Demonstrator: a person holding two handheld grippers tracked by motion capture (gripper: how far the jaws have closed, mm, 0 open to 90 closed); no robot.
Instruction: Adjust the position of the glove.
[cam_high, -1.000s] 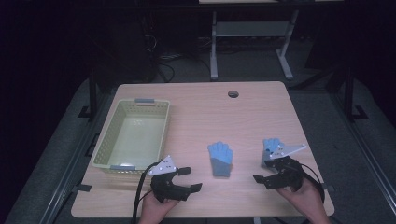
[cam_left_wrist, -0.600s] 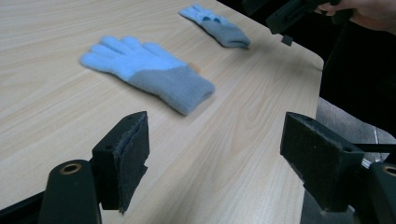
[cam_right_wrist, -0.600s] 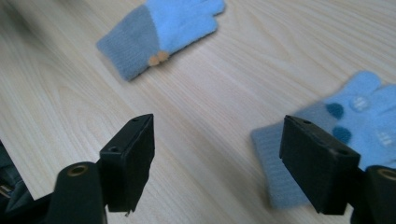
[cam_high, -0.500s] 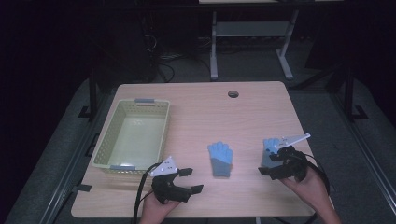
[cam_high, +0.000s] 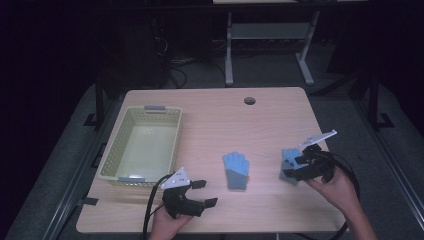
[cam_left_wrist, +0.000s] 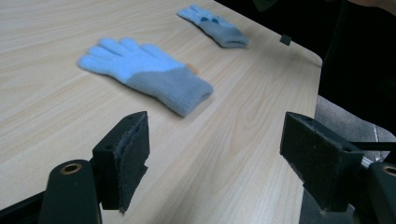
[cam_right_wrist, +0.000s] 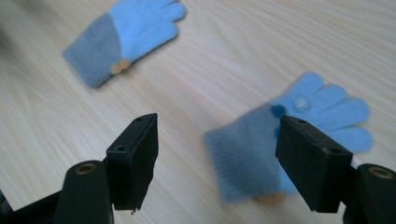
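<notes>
Two light-blue knit gloves with grey cuffs lie flat on the wooden table (cam_high: 215, 117). One glove (cam_high: 235, 169) (cam_left_wrist: 144, 74) (cam_right_wrist: 126, 32) is at the middle front. The other glove (cam_high: 287, 155) (cam_left_wrist: 215, 25) (cam_right_wrist: 243, 149) lies to its right. My right gripper (cam_high: 294, 168) (cam_right_wrist: 217, 140) hovers just over that right glove, jaws apart, with the cuff below the gap and no pad pressing on it; the jaws have just been closing slightly. My left gripper (cam_high: 206, 193) (cam_left_wrist: 215, 126) rests open near the front edge, pointed at the middle glove, with nothing between its jaws.
A pale yellow-green plastic basket (cam_high: 111, 160) stands at the table's left. A round cable hole (cam_high: 249, 100) sits near the far edge. The right table edge is close to the right gripper. A metal frame stands on the floor beyond the table.
The right gripper has moved away from the front edge and now hovers over the right glove. The left gripper and both gloves have stayed put.
</notes>
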